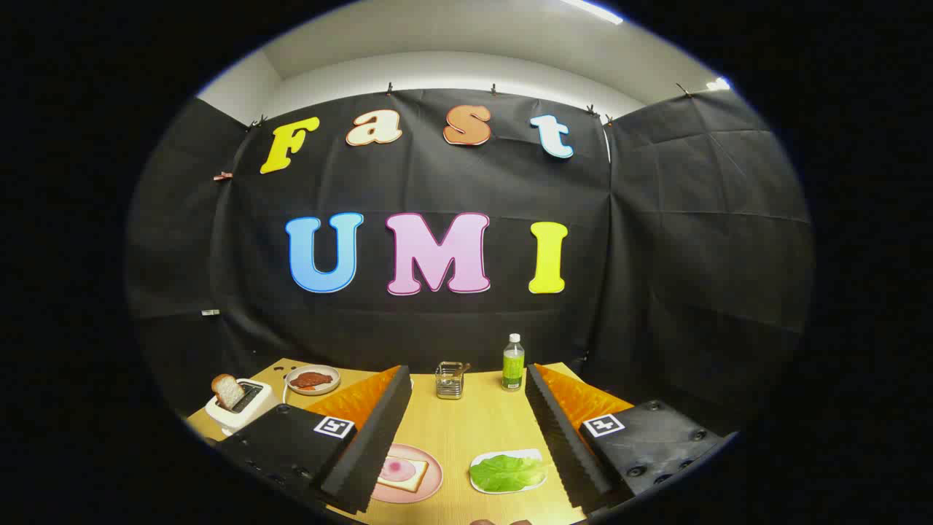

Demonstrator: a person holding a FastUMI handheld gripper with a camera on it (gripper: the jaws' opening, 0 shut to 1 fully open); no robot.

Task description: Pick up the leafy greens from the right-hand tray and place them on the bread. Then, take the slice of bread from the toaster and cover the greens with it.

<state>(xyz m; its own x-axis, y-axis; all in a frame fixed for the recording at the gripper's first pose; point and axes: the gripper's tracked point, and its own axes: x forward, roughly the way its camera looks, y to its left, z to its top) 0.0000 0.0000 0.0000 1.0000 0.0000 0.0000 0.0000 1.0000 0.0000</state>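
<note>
My gripper point(466, 426) hangs above the wooden table point(466, 423), open, with nothing between its fingers. Below and between the fingers, to the right, the leafy greens point(506, 472) lie on a white tray point(536, 458). To their left a pink plate point(431, 481) holds a slice of bread point(408, 475) topped with a pink round of meat. Beyond the left finger stands a white toaster point(239, 405) with a slice of bread point(227, 391) sticking up out of its slot.
A pink plate with a dark piece of meat point(312, 379) sits behind the toaster. At the table's far edge stand a small clear holder point(450, 380) and a green bottle point(513, 362). Black cloth walls close the booth behind.
</note>
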